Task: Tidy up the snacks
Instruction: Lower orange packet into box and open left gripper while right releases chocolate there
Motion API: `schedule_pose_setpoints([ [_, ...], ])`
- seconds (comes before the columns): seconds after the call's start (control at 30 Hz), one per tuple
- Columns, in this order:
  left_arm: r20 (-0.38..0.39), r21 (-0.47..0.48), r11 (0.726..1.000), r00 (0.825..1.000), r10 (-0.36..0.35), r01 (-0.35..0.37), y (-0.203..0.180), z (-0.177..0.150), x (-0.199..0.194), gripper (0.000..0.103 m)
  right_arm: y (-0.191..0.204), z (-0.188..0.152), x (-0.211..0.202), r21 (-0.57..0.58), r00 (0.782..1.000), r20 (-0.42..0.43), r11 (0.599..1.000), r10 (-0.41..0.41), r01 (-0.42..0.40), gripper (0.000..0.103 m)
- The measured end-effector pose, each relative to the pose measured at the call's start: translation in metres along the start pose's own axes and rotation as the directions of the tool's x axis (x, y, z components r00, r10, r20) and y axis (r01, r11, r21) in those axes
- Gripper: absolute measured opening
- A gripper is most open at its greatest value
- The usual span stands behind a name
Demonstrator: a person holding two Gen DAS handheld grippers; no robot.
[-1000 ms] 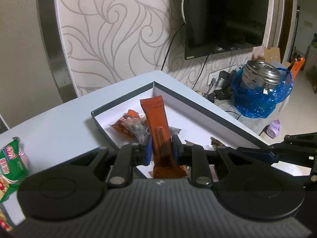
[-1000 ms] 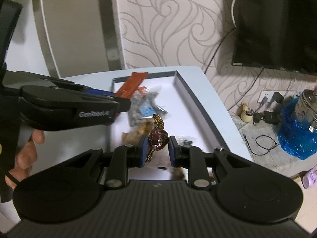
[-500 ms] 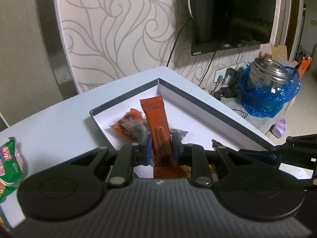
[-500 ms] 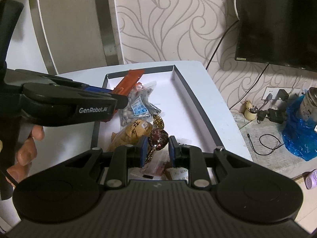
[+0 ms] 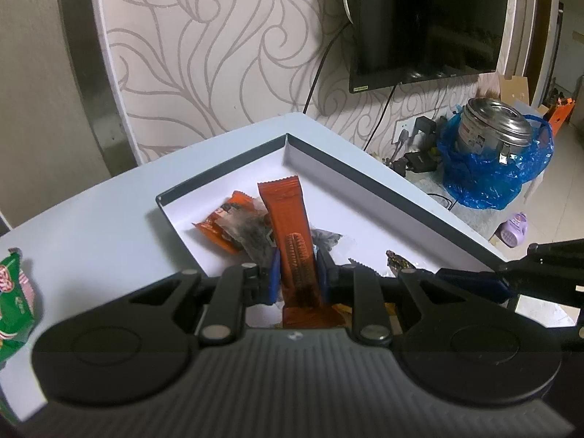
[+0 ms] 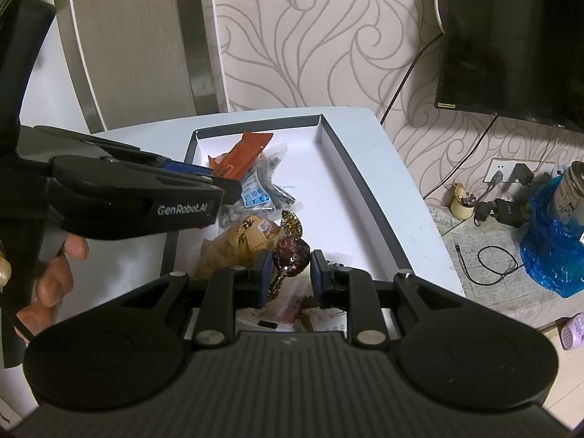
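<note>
My left gripper is shut on a long orange snack bar and holds it above the white box with a dark rim. The bar also shows in the right wrist view. My right gripper is shut on a dark foil-wrapped candy over the same box. Several snack packets lie in the box: an orange packet, a clear packet with a blue label and a yellow-brown packet.
A green snack bag lies on the pale table at the left. Beyond the table's right edge, on the floor, stand a metal pot in a blue bag and a purple bottle. A TV hangs on the patterned wall.
Both grippers have drawn back and risen a little over the box with their snacks still held. More of the box's near end now shows in the right wrist view.
</note>
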State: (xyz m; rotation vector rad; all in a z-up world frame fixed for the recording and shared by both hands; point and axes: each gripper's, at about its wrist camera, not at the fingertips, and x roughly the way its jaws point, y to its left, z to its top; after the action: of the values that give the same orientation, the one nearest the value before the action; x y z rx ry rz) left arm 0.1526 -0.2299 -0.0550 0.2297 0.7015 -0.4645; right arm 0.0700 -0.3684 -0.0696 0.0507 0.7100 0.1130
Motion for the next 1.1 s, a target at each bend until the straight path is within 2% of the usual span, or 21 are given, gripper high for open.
schedule_pose_setpoints([
  [0.37, -0.061, -0.016, 1.000, 0.998, 0.024, -0.025, 0.010, -0.014, 0.011, 0.025, 0.004, -0.011, 0.015, -0.012, 0.999, -0.049, 1.000, -0.004, 0.004, 0.027],
  [0.53, -0.060, 0.010, 0.999, 0.997, 0.049, -0.048, 0.013, -0.019, 0.007, 0.025, 0.015, -0.018, 0.023, -0.014, 0.996, -0.079, 0.999, 0.031, -0.032, 0.027],
  [0.83, -0.062, -0.002, 0.993, 0.991, 0.114, -0.115, 0.033, -0.027, -0.003, 0.025, 0.047, -0.025, 0.027, -0.076, 0.990, -0.094, 0.990, 0.108, -0.115, 0.027],
  [0.93, -0.056, -0.001, 0.993, 0.991, 0.118, -0.118, 0.035, -0.029, -0.006, 0.025, 0.054, -0.026, 0.025, -0.090, 0.987, -0.094, 0.986, 0.128, -0.137, 0.027],
  [1.1, -0.041, -0.032, 0.995, 0.995, 0.092, -0.093, 0.031, -0.027, -0.013, 0.026, 0.050, -0.018, 0.016, -0.077, 0.991, -0.061, 0.990, 0.115, -0.119, 0.027],
])
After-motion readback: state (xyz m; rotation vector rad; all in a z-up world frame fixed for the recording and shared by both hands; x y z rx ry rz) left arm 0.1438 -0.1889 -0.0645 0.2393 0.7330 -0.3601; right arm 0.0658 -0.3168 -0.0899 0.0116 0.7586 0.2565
